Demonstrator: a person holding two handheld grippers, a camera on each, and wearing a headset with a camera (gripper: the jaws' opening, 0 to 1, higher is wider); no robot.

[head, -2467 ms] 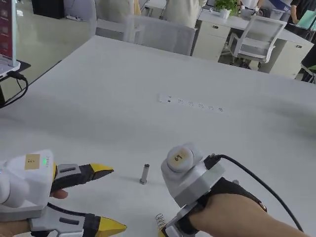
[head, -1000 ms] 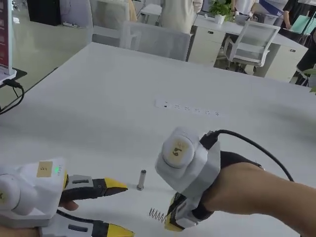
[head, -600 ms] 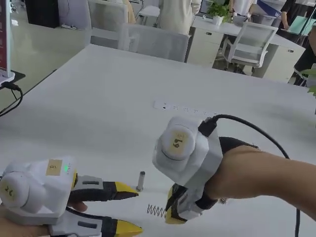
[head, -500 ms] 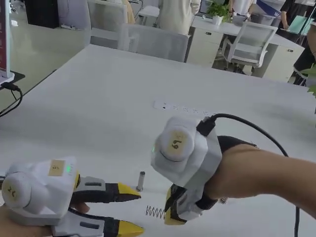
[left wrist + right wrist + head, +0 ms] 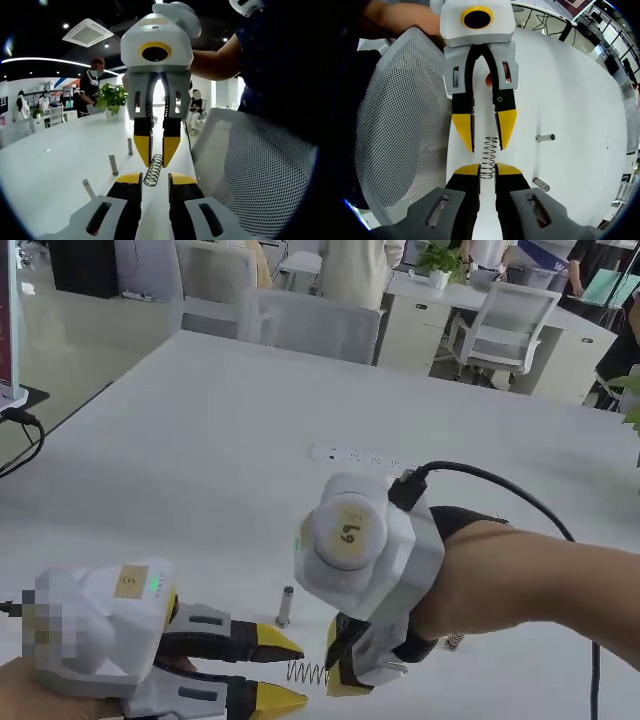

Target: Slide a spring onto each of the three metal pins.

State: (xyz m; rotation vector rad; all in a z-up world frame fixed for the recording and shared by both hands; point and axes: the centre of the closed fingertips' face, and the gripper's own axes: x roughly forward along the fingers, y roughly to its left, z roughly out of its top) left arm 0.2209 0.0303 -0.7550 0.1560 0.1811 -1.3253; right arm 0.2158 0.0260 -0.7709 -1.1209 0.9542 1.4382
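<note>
A small steel spring (image 5: 305, 672) hangs level between the two grippers, just above the white table (image 5: 200, 440). My right gripper (image 5: 487, 171) is shut on one end of the spring (image 5: 489, 152). My left gripper (image 5: 156, 178) faces it, open, with the spring's (image 5: 154, 170) free end between its yellow tips without touching them. A bare metal pin (image 5: 286, 605) stands upright just beyond the grippers. In the left gripper view two pins with springs on them (image 5: 113, 164) (image 5: 130, 146) stand left of the right gripper (image 5: 156, 152), and the bare pin (image 5: 88, 188) stands nearer.
A flush power strip (image 5: 365, 457) sits mid-table. The right gripper's black cable (image 5: 500, 490) arcs over the person's forearm. A mesh chair back (image 5: 250, 165) is close beside the grippers. Office chairs (image 5: 310, 325) and desks stand past the table's far edge.
The right gripper lifted the spring off the table and carried it left. The left gripper moved right until its open tips flank the spring's free end.
</note>
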